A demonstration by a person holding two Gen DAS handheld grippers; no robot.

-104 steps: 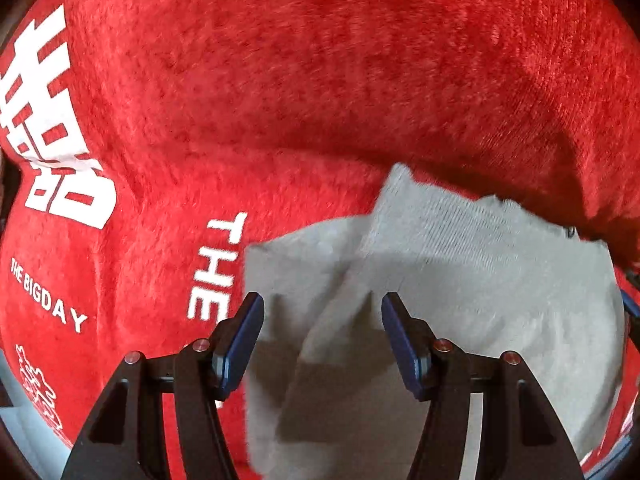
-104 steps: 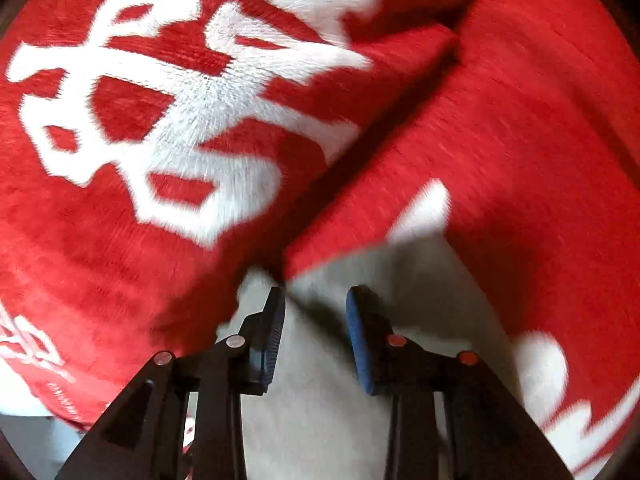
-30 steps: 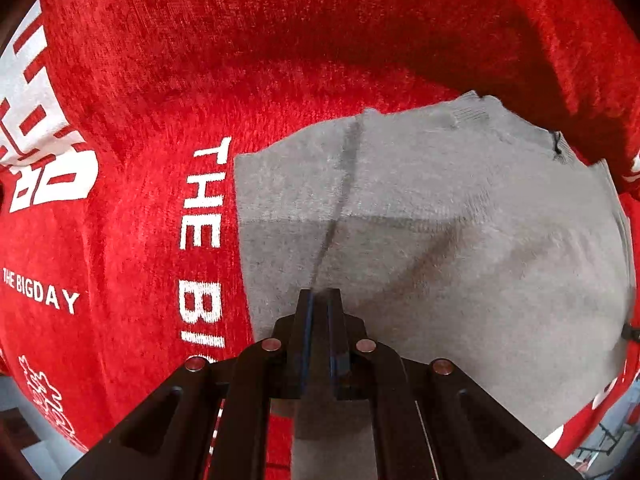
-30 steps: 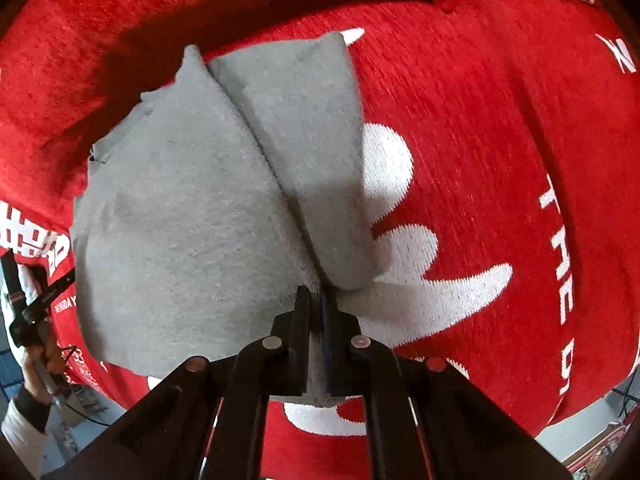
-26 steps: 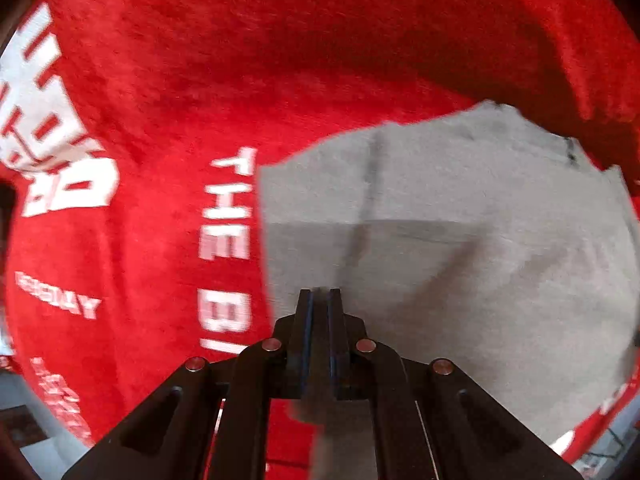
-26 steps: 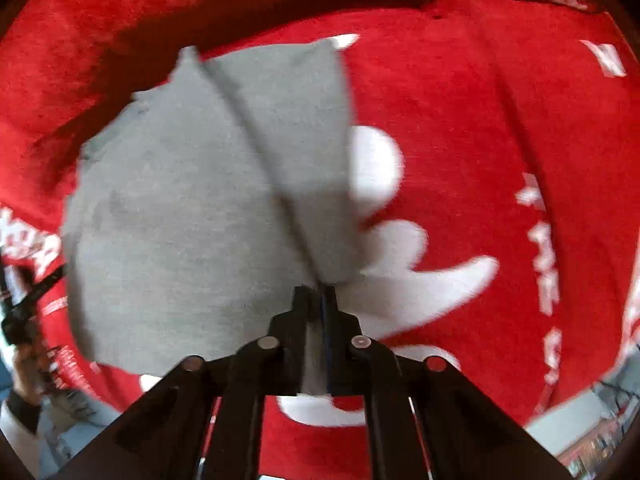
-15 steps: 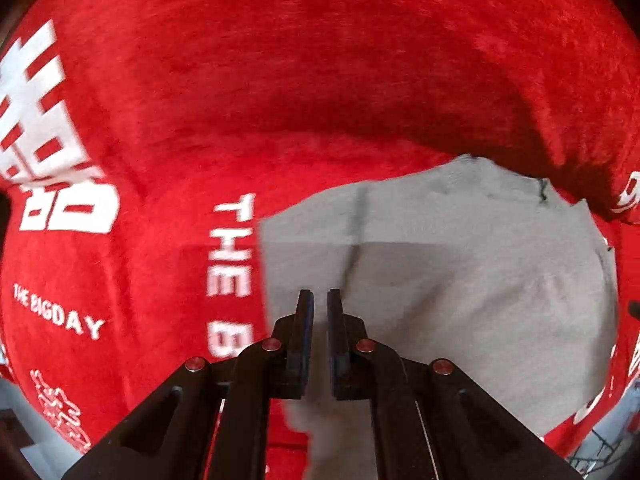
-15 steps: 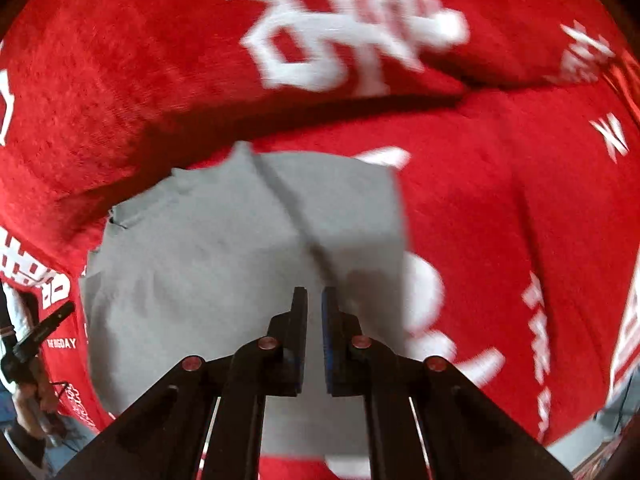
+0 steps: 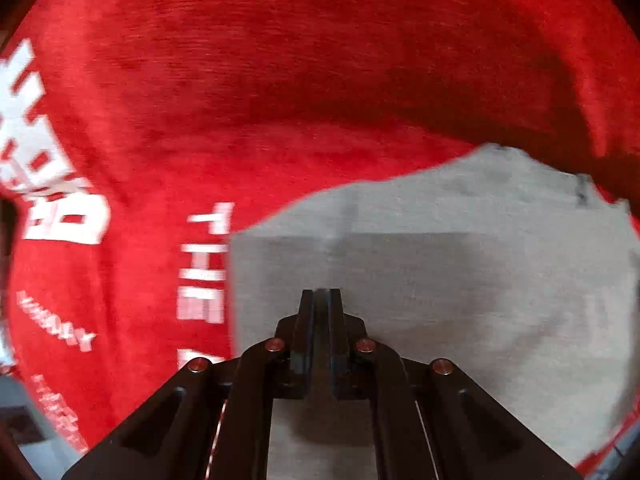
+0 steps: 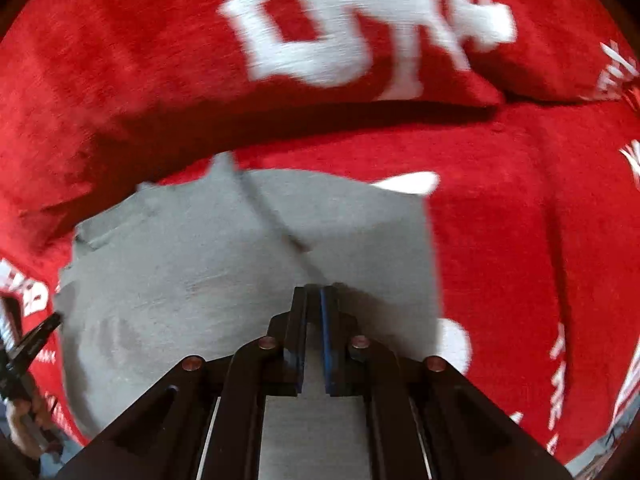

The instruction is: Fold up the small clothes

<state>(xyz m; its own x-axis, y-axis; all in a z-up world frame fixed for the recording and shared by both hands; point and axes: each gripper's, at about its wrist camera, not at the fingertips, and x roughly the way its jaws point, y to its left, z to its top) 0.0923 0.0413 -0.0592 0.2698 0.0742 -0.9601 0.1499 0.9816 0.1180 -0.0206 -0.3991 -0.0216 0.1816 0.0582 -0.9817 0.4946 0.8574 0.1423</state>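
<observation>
Gray garment (image 9: 460, 292) lies flat on a red blanket (image 9: 280, 80) with white lettering; the blanket fills both views. In the left wrist view the garment takes the lower right, its straight side edge running up and down just right of the white "THE" text (image 9: 204, 264). A horizontal fold line crosses it above the fingertips, and the far edge is ragged, rising toward the upper right, where there is a small dark mark. Long axis seems to run left-right in this view, but blur makes that unsure.

Left gripper (image 9: 321, 294): jaws nearly together, only a thin slit between them, hanging over the gray cloth. Cannot tell whether cloth is pinched in the slit.

In the right wrist view the gray garment (image 10: 192, 280) sits lower left to center, with a diagonal seam or fold running from its far edge down toward the fingertips. Its right edge is straight, against the red blanket (image 10: 520, 240).

Right gripper (image 10: 314, 292): jaws narrow, with a small visible gap, over the garment's near part; nothing seen gripped between them.

A second pillow-like red fold with large white characters (image 10: 360, 28) rises behind the garment. Both frames are motion-blurred.
</observation>
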